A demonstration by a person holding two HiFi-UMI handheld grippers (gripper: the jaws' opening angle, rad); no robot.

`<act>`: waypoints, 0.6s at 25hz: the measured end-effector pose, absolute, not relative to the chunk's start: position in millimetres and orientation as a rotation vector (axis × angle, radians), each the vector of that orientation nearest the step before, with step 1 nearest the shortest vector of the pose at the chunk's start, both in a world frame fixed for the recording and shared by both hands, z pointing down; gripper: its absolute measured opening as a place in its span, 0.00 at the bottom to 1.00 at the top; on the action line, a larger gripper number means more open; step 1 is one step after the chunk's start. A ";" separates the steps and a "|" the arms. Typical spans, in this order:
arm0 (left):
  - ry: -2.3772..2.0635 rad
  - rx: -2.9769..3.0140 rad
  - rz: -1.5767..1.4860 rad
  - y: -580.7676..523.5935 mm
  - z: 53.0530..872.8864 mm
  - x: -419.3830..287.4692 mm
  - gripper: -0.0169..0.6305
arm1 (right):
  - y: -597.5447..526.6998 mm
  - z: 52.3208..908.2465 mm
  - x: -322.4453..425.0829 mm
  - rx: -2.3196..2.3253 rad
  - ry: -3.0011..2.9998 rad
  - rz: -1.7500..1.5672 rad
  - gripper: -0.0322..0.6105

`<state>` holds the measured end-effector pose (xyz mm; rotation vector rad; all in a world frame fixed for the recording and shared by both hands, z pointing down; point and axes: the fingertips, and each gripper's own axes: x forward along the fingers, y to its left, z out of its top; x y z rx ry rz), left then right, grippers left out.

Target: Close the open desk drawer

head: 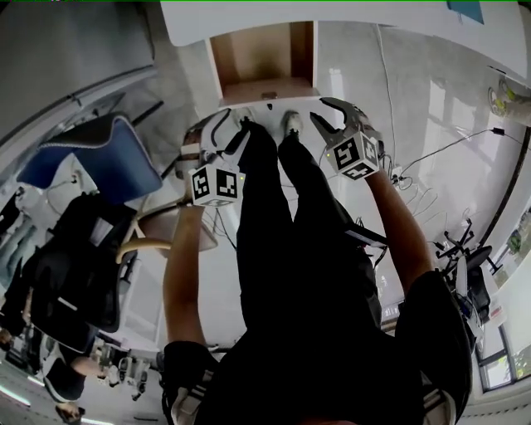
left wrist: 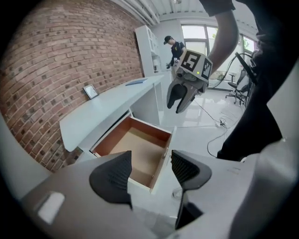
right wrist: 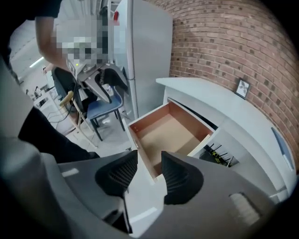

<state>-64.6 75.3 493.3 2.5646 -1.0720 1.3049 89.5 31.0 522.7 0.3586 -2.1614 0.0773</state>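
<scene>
The white desk has its drawer pulled out, showing a bare brown inside. In the left gripper view the drawer lies just beyond my left gripper, which is open and holds nothing. The right gripper view shows the drawer ahead of my right gripper, open with a narrow gap and also holding nothing. Seen from the head, the left gripper and the right gripper hover in front of the drawer's white front panel, not touching it. My legs stand between them.
A blue chair stands to the left of the drawer, with a black office chair nearer me. Cables trail on the floor at right. A small picture frame sits on the desktop by the brick wall. A tall white cabinet stands beyond.
</scene>
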 end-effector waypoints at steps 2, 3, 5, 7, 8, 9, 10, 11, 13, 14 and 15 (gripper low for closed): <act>-0.999 2.558 1.361 78.5 520.4 -63.7 0.47 | 31.9 549.1 93.3 0.308 -2.105 0.023 0.30; -0.969 2.556 1.386 79.6 531.6 -64.0 0.47 | 32.8 561.7 94.8 0.284 -2.078 0.007 0.30; -0.921 2.552 1.431 81.2 549.1 -66.5 0.47 | 35.9 583.3 96.6 0.239 -2.034 0.000 0.30; -0.884 2.537 1.472 82.8 563.2 -68.9 0.47 | 39.9 599.9 99.7 0.198 -1.999 -0.004 0.30; -0.867 2.527 1.496 83.6 570.5 -70.2 0.47 | 41.3 606.7 101.8 0.182 -1.983 -0.014 0.30; -0.849 2.514 1.525 84.5 578.5 -72.0 0.47 | 42.2 612.9 103.5 0.169 -1.968 -0.026 0.30; -0.832 2.499 1.556 85.3 586.8 -74.6 0.46 | 42.7 618.4 104.7 0.161 -1.956 -0.036 0.30; -0.816 2.484 1.582 85.9 595.0 -77.4 0.45 | 42.8 623.4 105.2 0.156 -1.946 -0.042 0.30; -0.791 2.454 1.611 86.3 610.4 -81.7 0.45 | 42.3 632.2 105.2 0.150 -1.931 -0.049 0.30; -0.779 2.443 1.620 86.4 617.5 -83.1 0.45 | 41.9 636.2 105.4 0.149 -1.924 -0.054 0.30; -0.765 2.436 1.634 87.3 624.0 -84.0 0.45 | 41.5 639.6 105.5 0.150 -1.917 -0.062 0.30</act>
